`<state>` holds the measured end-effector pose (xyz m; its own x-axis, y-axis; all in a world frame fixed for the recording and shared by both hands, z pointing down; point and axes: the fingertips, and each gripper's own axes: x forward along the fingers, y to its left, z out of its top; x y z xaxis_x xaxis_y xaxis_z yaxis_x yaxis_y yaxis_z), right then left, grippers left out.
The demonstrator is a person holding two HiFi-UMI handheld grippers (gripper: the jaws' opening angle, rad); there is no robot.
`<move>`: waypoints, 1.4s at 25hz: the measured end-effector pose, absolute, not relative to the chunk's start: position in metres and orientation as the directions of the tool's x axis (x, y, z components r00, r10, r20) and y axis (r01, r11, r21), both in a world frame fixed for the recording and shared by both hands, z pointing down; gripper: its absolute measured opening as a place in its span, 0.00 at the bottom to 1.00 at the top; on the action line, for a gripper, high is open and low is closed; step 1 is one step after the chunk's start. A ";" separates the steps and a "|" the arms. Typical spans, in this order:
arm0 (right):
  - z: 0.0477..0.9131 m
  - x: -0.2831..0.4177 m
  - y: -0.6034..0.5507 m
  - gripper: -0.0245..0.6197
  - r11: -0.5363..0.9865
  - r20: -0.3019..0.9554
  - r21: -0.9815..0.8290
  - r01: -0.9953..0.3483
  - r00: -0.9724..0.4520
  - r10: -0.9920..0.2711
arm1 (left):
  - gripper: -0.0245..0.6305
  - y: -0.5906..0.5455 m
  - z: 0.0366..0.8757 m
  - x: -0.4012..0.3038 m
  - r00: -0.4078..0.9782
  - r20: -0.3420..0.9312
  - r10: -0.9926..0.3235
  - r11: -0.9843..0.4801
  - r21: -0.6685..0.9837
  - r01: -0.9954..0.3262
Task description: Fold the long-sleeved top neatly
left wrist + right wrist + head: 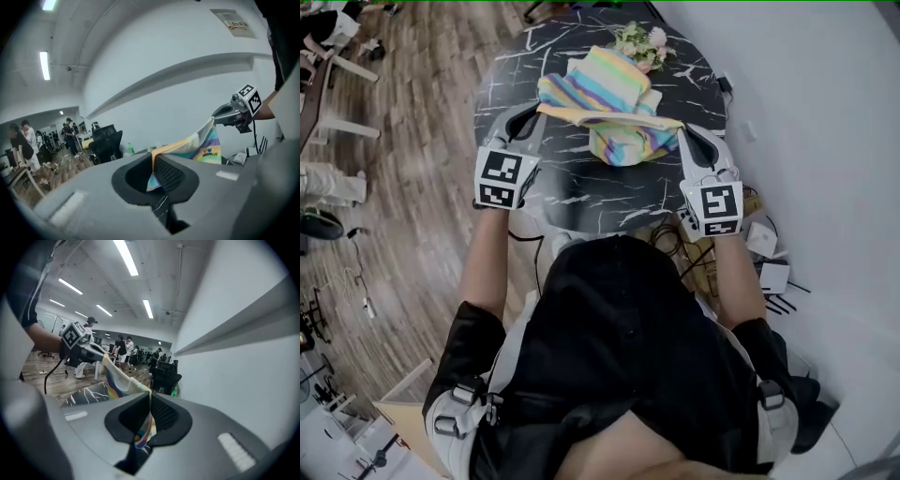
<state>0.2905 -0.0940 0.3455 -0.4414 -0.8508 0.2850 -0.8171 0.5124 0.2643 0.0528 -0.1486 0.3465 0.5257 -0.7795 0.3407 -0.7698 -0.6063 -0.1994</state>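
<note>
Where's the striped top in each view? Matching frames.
Head view: striped top, upper centre on the black marbled table, near edge raised between left gripper and right gripper.
Left gripper view: striped top centre to right, edge clamped in its jaws.
Right gripper view: striped top centre to left, edge clamped in its jaws.
Shared landmark: that table, below the cloth.

Head view overhead; top [605, 89] in all.

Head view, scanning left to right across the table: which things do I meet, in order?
left tool → striped long-sleeved top, held up between both tools → right tool
</note>
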 end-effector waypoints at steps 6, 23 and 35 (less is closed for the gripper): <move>0.307 0.268 -0.072 0.06 0.447 0.184 0.330 -0.832 -0.407 -0.894 | 0.06 -0.115 0.273 0.029 0.562 0.190 -0.805 -0.593 -0.259 -0.762; 0.259 0.172 0.065 0.06 0.295 0.083 0.338 -0.894 -0.284 -0.955 | 0.06 0.033 0.264 -0.074 0.673 0.225 -0.704 -0.710 -0.232 -0.665; 0.281 0.149 0.156 0.06 0.295 0.107 0.303 -0.906 -0.275 -0.955 | 0.06 0.129 0.301 -0.097 0.678 0.303 -0.669 -0.742 -0.219 -0.634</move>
<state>0.1488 0.1556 0.2809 -0.2752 -0.9554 0.1072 -0.9062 0.2950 0.3028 -0.0971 0.1294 0.3007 0.6784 -0.6694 0.3027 -0.6342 -0.7416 -0.2186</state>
